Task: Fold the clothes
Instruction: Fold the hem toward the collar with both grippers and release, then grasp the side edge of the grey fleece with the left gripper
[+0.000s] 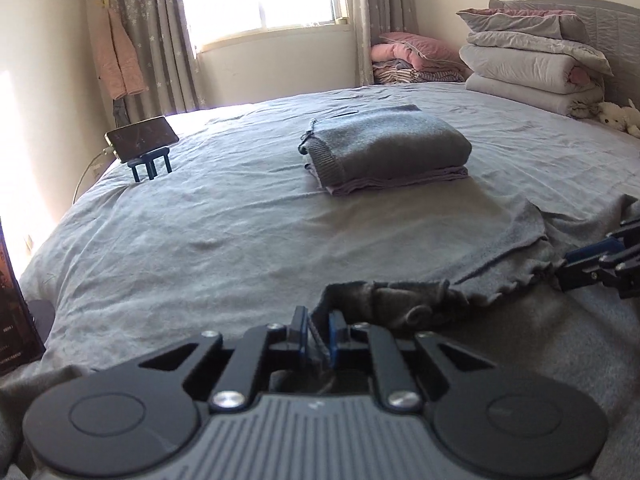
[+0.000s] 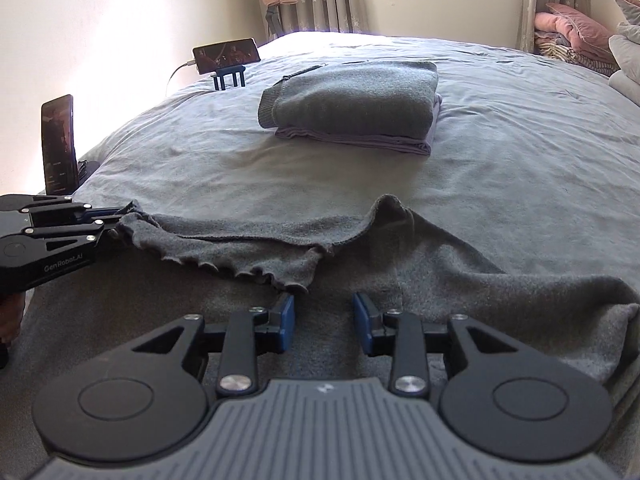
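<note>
A grey bed (image 2: 520, 128) by a window is seen. A grey top (image 2: 440, 256) is spread at the near edge, with a folded pile (image 2: 352, 100) behind it. The left gripper (image 1: 319, 330), tipped downward, is clamped on the top's corner. The right gripper (image 2: 324, 322), tipped lower, is held apart over the cloth, gripping nothing.

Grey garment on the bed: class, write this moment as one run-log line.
left tongs: shut on grey garment edge | right tongs: open above it | folded stack: behind, apart
</note>
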{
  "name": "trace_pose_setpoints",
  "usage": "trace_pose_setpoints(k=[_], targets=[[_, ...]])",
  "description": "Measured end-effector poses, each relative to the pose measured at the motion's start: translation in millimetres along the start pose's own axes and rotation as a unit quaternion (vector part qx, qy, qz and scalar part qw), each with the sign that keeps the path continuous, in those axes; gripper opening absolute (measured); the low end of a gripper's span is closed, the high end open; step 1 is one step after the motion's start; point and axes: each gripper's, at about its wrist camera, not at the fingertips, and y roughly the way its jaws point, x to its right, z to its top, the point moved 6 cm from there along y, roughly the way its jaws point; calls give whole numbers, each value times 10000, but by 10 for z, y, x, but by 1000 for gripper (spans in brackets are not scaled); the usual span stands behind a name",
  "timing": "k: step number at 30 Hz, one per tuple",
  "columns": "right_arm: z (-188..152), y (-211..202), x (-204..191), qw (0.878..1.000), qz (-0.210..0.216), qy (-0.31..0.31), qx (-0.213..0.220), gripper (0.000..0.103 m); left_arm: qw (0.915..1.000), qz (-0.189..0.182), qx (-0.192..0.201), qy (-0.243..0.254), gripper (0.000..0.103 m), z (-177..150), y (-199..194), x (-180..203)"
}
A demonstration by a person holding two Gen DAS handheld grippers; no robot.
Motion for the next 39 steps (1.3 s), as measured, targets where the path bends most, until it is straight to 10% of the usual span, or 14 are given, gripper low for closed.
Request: trace_pose_setpoints(k=[10, 23, 25, 26, 28, 39], targets=[[571, 559, 237, 9972, -324, 638, 223, 36, 9853, 754, -56, -1534, 25, 226, 514, -635], [399, 323, 566, 9987, -179, 436, 194, 36, 9807, -986, -510, -1608, 38, 123, 203, -493], [357, 357, 520, 9989, -289, 281, 218, 36, 9874, -739, -556, -1283, 28, 61, 228, -427], [340, 376, 492, 9988, -394, 173, 238, 26, 9888, -634, -491, -1261, 5, 53, 235, -428], [325, 390, 440, 9980, -569, -26, 289, 7, 9910, -425, -361, -1217, 6, 37, 247, -430], [294, 406, 362, 9930, -1095, -223, 370, 14, 9944, 429, -243, -935, 16, -17, 366, -409]])
